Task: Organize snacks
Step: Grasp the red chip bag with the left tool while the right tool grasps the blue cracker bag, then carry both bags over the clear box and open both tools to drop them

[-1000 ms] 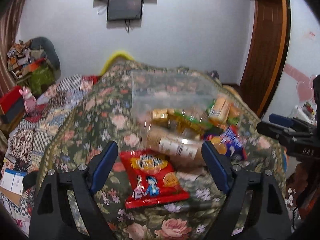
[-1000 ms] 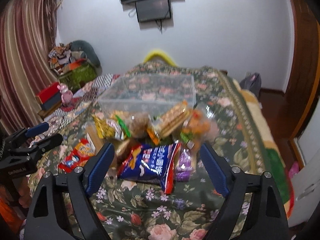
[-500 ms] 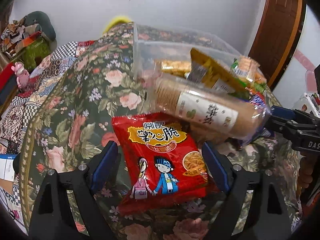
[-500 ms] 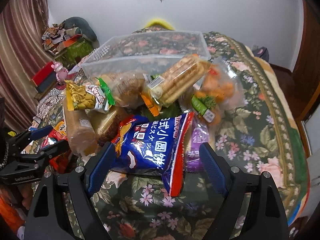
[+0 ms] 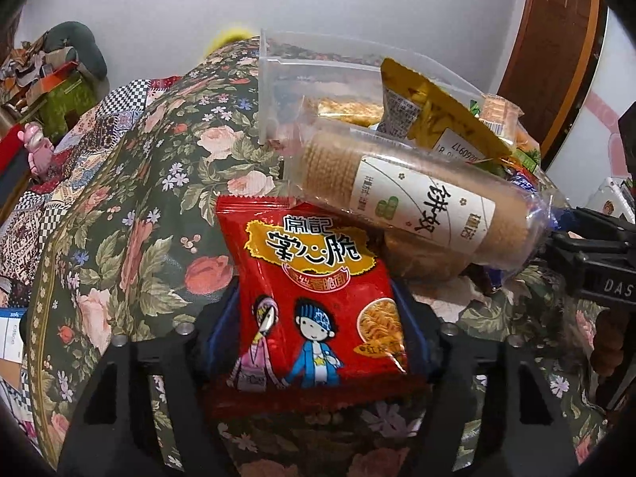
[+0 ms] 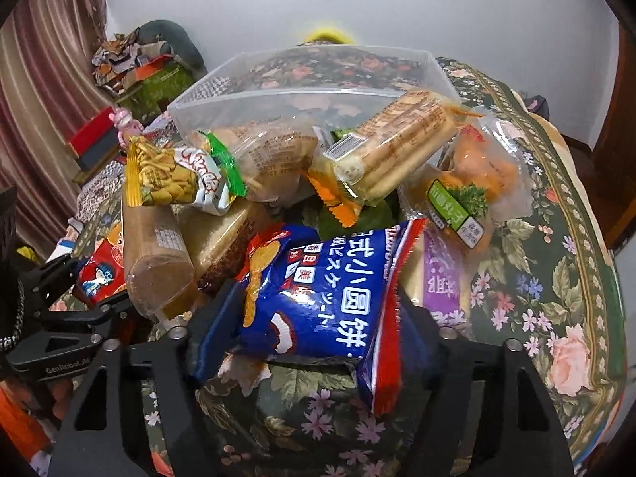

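At the bottom centre of the left wrist view, our left gripper [image 5: 318,342] clamps the red crinkled noodle-snack packet [image 5: 314,302] from both sides. Just beyond, a clear-wrapped cylinder of round wafers [image 5: 413,202] rests on the packet's top edge. At the bottom centre of the right wrist view, our right gripper [image 6: 314,342] pinches the blue glossy biscuit bag [image 6: 318,298]. Farther up-frame, the clear plastic storage bin [image 6: 302,75] stands on the floral bedspread [image 6: 536,270].

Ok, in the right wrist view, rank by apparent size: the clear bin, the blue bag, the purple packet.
1. Clear bin, though farthest
2. Blue bag, enlarged by nearness, so unsure against the bin
3. Purple packet, partly hidden
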Available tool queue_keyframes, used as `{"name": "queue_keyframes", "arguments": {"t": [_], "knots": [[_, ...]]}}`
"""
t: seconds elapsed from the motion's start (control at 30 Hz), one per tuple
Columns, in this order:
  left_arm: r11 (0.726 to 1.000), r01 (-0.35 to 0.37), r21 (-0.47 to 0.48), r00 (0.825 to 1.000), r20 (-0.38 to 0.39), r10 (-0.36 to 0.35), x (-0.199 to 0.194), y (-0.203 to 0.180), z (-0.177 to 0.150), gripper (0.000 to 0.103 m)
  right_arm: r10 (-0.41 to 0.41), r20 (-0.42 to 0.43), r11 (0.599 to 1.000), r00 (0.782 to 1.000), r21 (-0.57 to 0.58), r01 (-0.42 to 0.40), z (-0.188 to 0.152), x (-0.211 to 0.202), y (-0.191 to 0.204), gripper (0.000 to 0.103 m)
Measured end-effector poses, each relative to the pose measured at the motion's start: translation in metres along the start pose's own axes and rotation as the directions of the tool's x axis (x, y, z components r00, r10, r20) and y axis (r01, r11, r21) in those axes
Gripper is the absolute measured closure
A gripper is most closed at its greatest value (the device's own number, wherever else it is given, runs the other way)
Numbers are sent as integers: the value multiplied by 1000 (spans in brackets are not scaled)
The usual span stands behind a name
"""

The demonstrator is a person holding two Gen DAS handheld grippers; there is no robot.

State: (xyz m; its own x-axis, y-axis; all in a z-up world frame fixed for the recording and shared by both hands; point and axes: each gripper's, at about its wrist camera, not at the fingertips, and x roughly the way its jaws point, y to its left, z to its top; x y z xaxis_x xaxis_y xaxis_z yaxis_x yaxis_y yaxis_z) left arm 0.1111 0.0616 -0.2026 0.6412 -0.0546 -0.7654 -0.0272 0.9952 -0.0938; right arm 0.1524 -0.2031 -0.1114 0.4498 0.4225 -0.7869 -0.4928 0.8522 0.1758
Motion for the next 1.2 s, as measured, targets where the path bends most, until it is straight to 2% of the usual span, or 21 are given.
{"name": "queue_keyframes", "arguments": {"t": [0.2,0.4,0.73,0.93,1.2], "knots": [[999,-32,24,999,18,32,-12,-3,-2,35,14,15,1000,1000,26,-15,-1,-6,-5,47],[999,-38,-15,999,28,39,-28,7,-3,35,13,31,999,999,44,-14,-4,-19,-9,49],[994,-106,-38,991,73,108,-62,14,0,35,-22,94,997,995,71,16,-4,-50,-20,50],[989,-127,-74,986,101,134,-73,29,14,35,-41,153,997,987,69,31,6,-67,-23,50],[991,-129,-36,973,188,133,-91,23,51,35,-50,211,997,976,65,37,27,-75,-26,50]]}}
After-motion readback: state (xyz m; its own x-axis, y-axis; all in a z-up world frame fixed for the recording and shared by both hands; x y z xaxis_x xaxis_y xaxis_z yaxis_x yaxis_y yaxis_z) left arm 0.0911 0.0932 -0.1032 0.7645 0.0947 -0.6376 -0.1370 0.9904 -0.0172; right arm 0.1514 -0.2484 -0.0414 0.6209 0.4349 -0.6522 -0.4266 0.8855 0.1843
